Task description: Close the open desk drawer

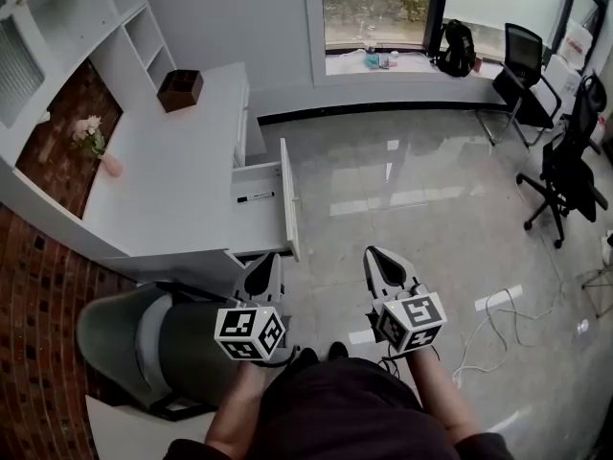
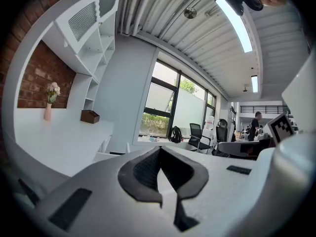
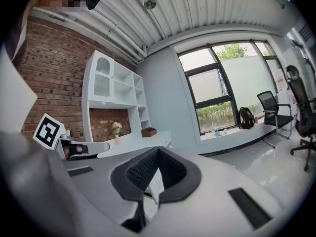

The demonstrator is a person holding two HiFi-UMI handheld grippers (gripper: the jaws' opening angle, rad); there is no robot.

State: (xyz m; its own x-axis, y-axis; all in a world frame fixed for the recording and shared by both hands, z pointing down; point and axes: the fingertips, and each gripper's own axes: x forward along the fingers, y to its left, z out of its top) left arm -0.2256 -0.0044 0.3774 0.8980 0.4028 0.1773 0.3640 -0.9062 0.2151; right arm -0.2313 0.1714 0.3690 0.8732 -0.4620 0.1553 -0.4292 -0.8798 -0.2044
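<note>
The white desk [image 1: 172,175] runs along the left wall, and its drawer [image 1: 261,220] stands pulled out toward the room, with the drawer front [image 1: 289,209] facing right. Inside the drawer lies a black marker [image 1: 255,197]. My left gripper [image 1: 271,257] is shut and empty, just in front of the drawer's near corner and not touching it. The right gripper [image 1: 375,254] is also shut and empty, over the floor to the right of the drawer. In the left gripper view the jaws [image 2: 159,149] meet, and the desk top [image 2: 54,137] shows at left. The right gripper's jaws [image 3: 158,149] meet too.
A brown box [image 1: 180,89] and a pink vase with flowers [image 1: 107,161] stand on the desk. A grey-green chair [image 1: 134,338] sits at my left. Black office chairs [image 1: 567,166] and loose cables [image 1: 503,319] are on the floor at right. A backpack [image 1: 457,48] rests on the window sill.
</note>
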